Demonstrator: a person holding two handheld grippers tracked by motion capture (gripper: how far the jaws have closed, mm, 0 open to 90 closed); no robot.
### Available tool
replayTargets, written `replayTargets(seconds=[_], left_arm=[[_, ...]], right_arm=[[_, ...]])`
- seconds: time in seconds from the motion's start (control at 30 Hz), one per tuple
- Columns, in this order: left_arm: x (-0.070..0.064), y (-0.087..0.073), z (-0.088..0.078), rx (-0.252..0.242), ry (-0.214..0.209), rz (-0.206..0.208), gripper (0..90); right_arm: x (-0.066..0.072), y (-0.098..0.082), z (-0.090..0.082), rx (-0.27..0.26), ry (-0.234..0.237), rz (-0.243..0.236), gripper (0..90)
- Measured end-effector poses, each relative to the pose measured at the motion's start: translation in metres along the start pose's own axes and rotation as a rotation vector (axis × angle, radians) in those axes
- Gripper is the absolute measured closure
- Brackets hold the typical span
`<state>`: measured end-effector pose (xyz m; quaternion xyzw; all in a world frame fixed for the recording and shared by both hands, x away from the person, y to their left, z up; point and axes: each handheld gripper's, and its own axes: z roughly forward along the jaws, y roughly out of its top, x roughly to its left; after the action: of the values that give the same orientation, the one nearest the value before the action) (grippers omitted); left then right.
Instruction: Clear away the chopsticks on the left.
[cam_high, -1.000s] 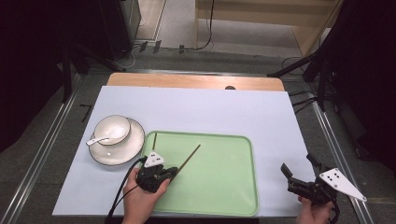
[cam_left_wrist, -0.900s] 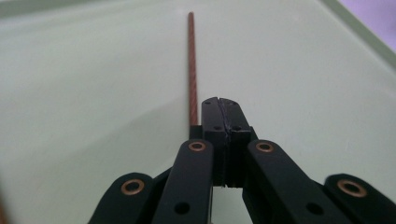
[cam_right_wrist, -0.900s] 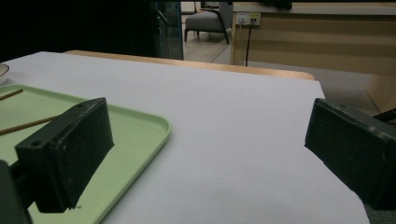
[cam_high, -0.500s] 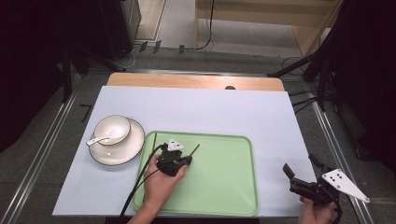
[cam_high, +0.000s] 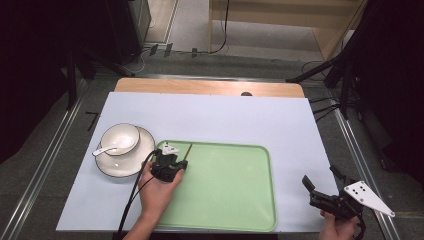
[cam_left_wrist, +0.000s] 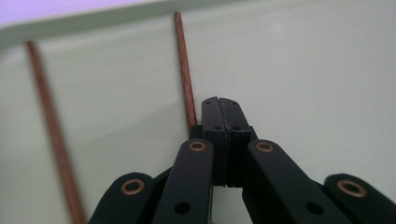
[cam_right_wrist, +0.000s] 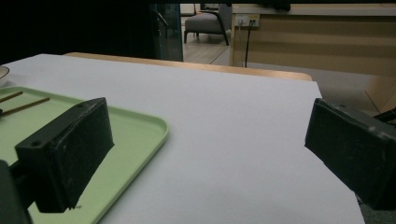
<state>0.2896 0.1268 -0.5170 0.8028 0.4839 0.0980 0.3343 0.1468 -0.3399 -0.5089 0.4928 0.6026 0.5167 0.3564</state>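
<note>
Since 1 second ago, the left gripper (cam_high: 171, 162) has moved from the near left edge of the green tray (cam_high: 250, 200) up toward its far left corner, carrying a chopstick with it. From the high view, the left hand (cam_high: 156, 192) reaches in from below and the gripper sits over that corner. A white bowl (cam_high: 120, 138) with a spoon (cam_high: 106, 149) rests on a plate (cam_high: 142, 155) just left of the tray, on a pale sheet covering the table (cam_high: 210, 87).

Seen from the left gripper view, the jaws are pressed fully together. 1 thin brown chopstick (cam_left_wrist: 185, 70) runs out from beside their left edge toward the tray rim, apparently pinched at its near end, though the exact contact is hidden. A second chopstick (cam_left_wrist: 51, 130) lies apart to the left on the tray floor.

At the near right, off the tray, the right gripper (cam_high: 327, 192) hovers above the sheet with its jaws spread wide and nothing between them.

The chopsticks look like light, stiff, slender wood, smooth enough to roll or pivot in a narrow grip. Taking hold nearer the middle would likely steady one better than gripping an end.
</note>
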Motion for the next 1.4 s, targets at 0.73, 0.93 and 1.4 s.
replayTargets(seconds=[0.73, 0.93, 1.4], left_arm=[[0.039, -0.012, -0.017, -0.05, 0.036, -0.08, 86.7], [0.038, -0.014, -0.019, -0.064, 0.022, -0.066, 81.7], [0.044, -0.02, -0.048, -0.217, -0.19, -0.028, 39.2]], right_arm=[[0.001, -0.001, 0.001, 0.008, 0.001, 0.002, 1.3], [0.001, -0.001, 0.001, 0.009, 0.001, 0.001, 1.3], [0.0, -0.002, 0.001, 0.011, 0.001, -0.001, 1.3]])
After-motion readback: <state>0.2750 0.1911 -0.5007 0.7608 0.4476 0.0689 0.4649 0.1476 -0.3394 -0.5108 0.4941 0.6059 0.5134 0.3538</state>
